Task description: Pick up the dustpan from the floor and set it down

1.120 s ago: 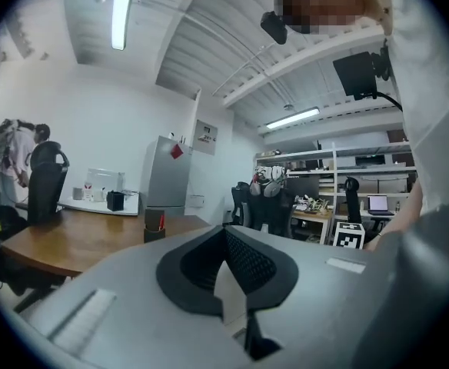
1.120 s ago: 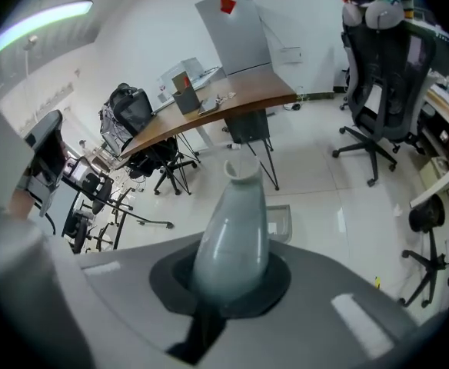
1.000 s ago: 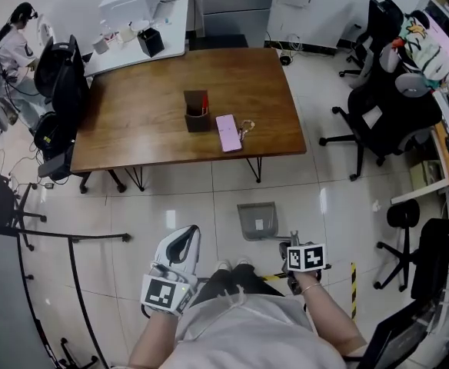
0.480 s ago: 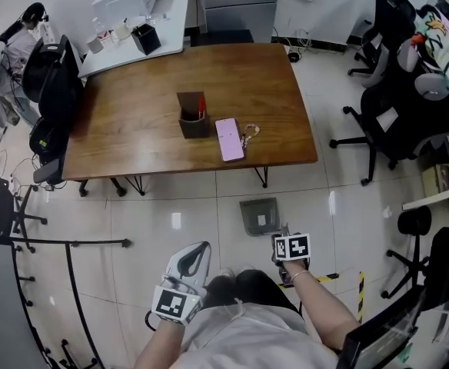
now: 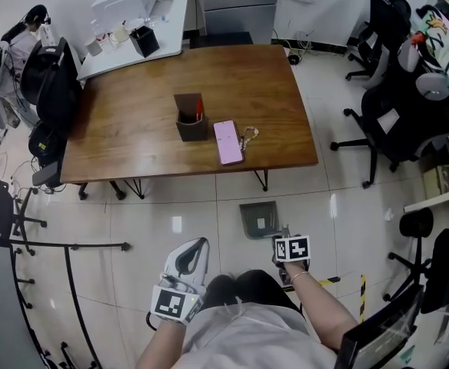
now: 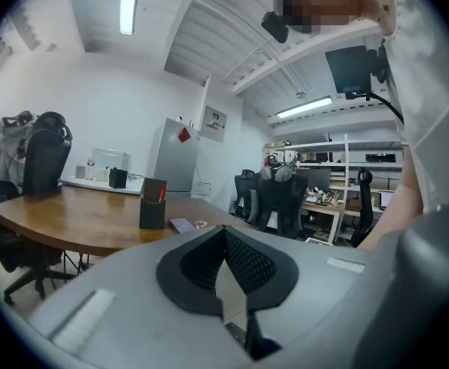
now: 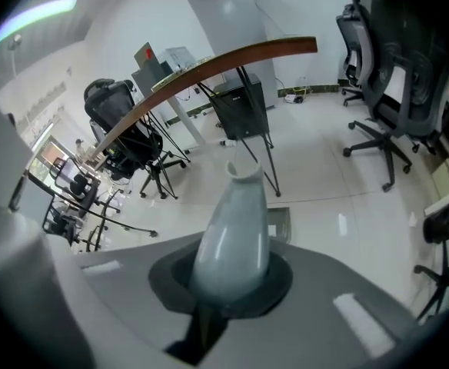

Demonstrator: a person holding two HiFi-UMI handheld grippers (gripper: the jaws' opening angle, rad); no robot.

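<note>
A grey dustpan lies on the tiled floor just in front of the wooden table. Its handle runs back toward my feet. My right gripper points steeply down and is shut on that handle. In the right gripper view the pale handle rises out of the closed gripper, and the pan shows beyond it. Whether the pan rests on the tiles or hangs just above them I cannot tell. My left gripper hangs beside my left leg, shut and holding nothing; its tips meet in the left gripper view.
The table carries a brown pen box, a pink phone and keys. Black office chairs stand to the right, more chairs to the left. A black rail crosses the floor at left. Striped tape marks the floor.
Both grippers have sunk lower. The right gripper has shifted left, closer to the dustpan, still shut on its handle. Over the last half second hardly anything moved.
</note>
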